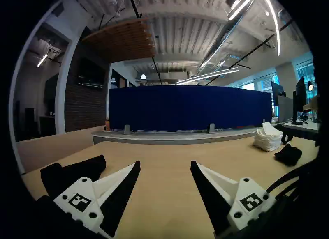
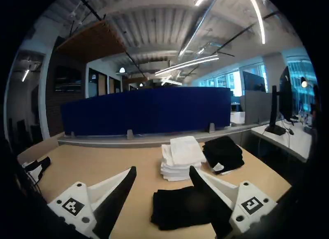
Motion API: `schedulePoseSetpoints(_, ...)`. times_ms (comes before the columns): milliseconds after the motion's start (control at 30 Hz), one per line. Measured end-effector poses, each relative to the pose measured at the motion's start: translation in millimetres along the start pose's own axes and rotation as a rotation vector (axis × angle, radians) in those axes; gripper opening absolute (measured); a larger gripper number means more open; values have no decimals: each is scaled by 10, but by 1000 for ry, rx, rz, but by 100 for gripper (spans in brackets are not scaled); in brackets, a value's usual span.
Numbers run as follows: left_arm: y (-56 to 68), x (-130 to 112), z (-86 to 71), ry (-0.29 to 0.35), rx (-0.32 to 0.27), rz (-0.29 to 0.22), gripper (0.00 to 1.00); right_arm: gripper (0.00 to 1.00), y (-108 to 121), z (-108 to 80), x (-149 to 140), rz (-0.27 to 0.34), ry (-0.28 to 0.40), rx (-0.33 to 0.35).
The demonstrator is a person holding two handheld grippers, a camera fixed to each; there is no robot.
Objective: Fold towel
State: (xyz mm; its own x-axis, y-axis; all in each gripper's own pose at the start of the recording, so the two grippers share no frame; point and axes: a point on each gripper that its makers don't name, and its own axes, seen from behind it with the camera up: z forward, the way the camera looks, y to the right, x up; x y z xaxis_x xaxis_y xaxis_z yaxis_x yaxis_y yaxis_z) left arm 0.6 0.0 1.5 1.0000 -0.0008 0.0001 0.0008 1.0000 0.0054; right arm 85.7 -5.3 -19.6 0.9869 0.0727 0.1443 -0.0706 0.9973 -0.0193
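Observation:
In the right gripper view a folded black towel (image 2: pixel 177 208) lies flat on the wooden table (image 2: pixel 103 165), just under my open right gripper (image 2: pixel 162 170). The right fingertip (image 2: pixel 199 181) overlaps the towel's edge, and I cannot tell whether it touches. Behind the towel are a stack of folded white towels (image 2: pixel 181 157) and a pile of folded black towels (image 2: pixel 223 154). In the left gripper view my left gripper (image 1: pixel 165 165) is open over bare table (image 1: pixel 164 185). A black cloth (image 1: pixel 74 169) lies beside its left finger. The white stack (image 1: pixel 267 138) and a black towel (image 1: pixel 288 154) sit far right.
A blue partition (image 1: pixel 185 107) on a grey base runs along the table's far edge. Desks with monitors (image 2: pixel 279 99) stand to the right. A black-and-white object (image 2: pixel 35 167) sits at the table's left edge in the right gripper view. Cables (image 1: pixel 288 181) hang at lower right.

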Motion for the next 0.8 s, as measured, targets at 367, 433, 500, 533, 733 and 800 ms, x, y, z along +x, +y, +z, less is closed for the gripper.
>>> schedulePoseSetpoints(367, 3, 6, -9, 0, 0, 0, 90, 100, 157, 2, 72, 6, 100, 15)
schedulePoseSetpoints(433, 3, 7, -8, 0, 0, 0, 91, 100, 183, 6, 49, 7, 119, 20)
schedulePoseSetpoints(500, 2, 6, -6, 0, 0, 0, 91, 100, 203, 12, 16, 7, 135, 27)
schedulePoseSetpoints(533, 2, 6, -6, 0, 0, 0, 91, 100, 223, 18, -13, 6, 138, 28)
schedulePoseSetpoints(733, 4, 3, -3, 0, 0, 0, 90, 100, 366, 69, -222, 15, 158, 21)
schedulePoseSetpoints(800, 4, 1, -2, 0, 0, 0, 91, 100, 381, 83, -274, 34, 168, 21)
